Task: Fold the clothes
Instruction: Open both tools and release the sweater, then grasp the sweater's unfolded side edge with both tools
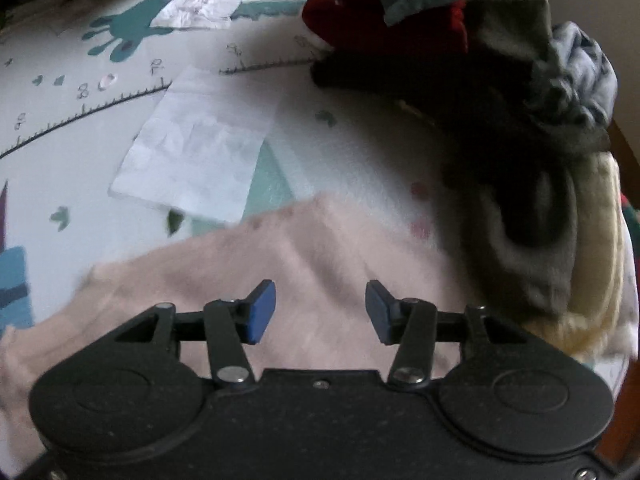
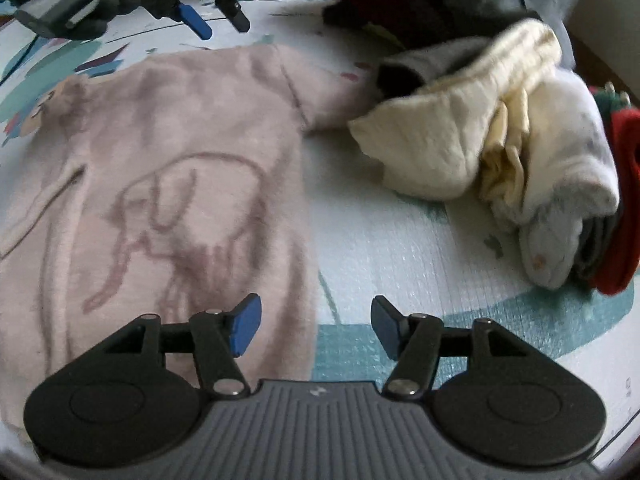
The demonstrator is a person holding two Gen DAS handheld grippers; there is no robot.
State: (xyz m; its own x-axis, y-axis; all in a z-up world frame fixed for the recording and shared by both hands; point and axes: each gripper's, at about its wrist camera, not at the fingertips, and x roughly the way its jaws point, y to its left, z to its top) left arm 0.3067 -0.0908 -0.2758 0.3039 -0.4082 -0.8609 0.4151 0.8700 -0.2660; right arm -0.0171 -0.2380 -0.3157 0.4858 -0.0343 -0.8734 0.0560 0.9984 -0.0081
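The folding has barely begun — the pink sweater (image 2: 172,184) lies spread flat on the play mat (image 2: 400,264), front up, with no fold in it that I can make out. Beside it, a heap of unfolded clothes (image 2: 500,128) waits: cream, grey, red and dark pieces tumbled together. One folded white cloth (image 1: 196,152) lies farther off on the mat, perhaps already done.

The sweater looks soft and fuzzy, pale pink, with an elephant outline (image 2: 188,216) stitched across the chest; one sleeve reaches toward the heap.

Both claws are empty — the left claw (image 1: 320,312) hovers over the sweater with its jaws apart, the right claw (image 2: 316,326) stands partly open above the sweater's edge and the mat.
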